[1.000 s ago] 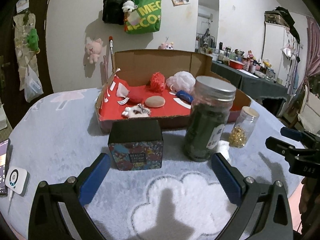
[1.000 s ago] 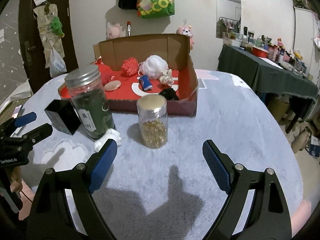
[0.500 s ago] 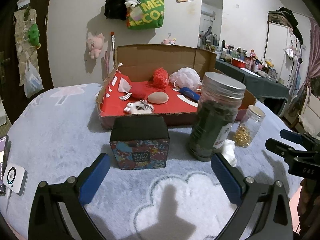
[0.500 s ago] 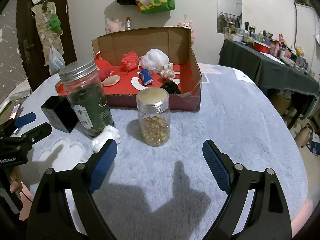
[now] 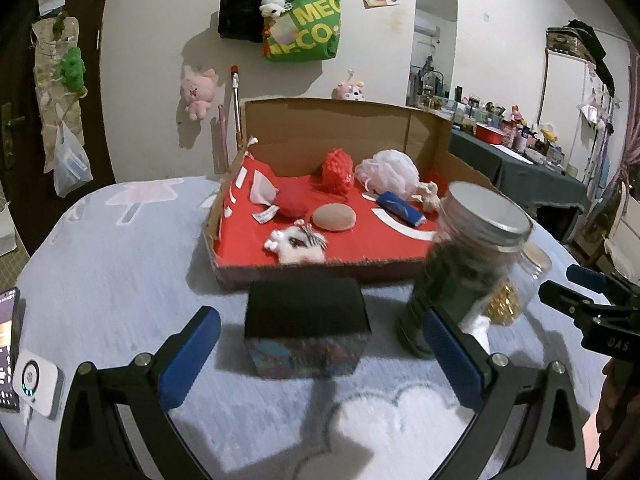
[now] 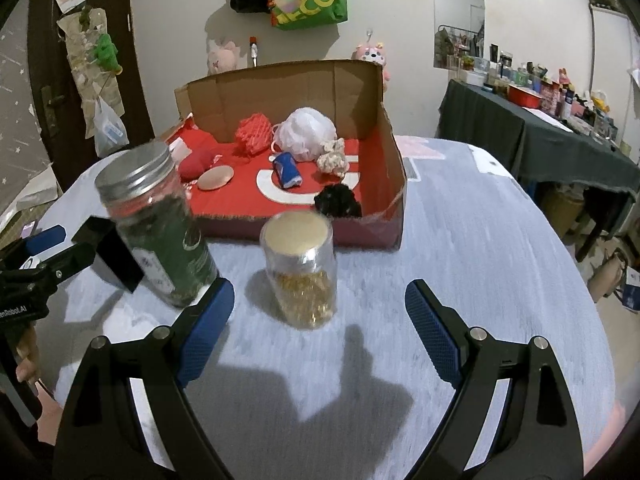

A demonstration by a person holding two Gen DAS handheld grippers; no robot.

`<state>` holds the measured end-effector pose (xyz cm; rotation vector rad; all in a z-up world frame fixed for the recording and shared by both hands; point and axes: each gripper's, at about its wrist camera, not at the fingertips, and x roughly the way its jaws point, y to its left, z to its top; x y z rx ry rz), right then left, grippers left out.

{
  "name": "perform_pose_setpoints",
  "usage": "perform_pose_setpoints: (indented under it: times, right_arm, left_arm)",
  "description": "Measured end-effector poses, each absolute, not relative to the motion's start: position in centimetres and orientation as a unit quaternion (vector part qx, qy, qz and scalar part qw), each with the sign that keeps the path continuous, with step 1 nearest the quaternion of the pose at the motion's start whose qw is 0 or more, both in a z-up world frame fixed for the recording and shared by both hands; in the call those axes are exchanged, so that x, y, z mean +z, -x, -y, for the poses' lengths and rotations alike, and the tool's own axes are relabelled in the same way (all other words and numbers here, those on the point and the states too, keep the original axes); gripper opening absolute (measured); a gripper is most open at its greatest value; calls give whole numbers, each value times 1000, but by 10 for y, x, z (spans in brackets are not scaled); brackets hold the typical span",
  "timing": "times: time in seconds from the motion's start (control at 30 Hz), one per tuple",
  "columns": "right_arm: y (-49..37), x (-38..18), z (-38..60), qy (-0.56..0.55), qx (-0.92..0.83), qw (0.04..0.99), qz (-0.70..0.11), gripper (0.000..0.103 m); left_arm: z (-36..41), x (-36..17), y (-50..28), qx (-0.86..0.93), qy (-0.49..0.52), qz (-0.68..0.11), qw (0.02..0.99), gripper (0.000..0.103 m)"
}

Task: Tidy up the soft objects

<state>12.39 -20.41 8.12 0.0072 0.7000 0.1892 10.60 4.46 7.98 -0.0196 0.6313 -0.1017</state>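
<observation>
1. On the table's left, your left gripper (image 5: 320,350) stood spread and empty, facing the black box (image 5: 306,330).
2. At centre, the cardboard tray (image 6: 394,184) already held the red pouf (image 6: 253,133), white pouf (image 6: 306,134) and black scrunchie (image 6: 338,200).
3. Beside the green jar (image 5: 464,276), one small white soft piece (image 5: 478,330) remained outside the tray, apparently still to be moved.
4. At right, your right gripper (image 6: 320,320) was spread, empty, facing the gold-bead jar (image 6: 302,270).

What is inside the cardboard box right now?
The cardboard box holds a red mesh puff, white bath pouf, red pouch, tan pad, blue roll, cream scrunchie, black scrunchie and small plush. Anything beneath them is covered.
</observation>
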Motion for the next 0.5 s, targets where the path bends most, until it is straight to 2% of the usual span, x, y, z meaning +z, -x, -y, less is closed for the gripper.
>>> perform_pose_setpoints:
  times: [0.2,0.5]
  right_arm:
    - [-156,93,203,7,88,935,-344,88]
    - [-222,96,193,11,95,913,-396,88]
  left_arm:
    - [-50,94,-136,-41,-5,-324,945,103]
    - [-60,98,-194,-37,-5,-374,927,103]
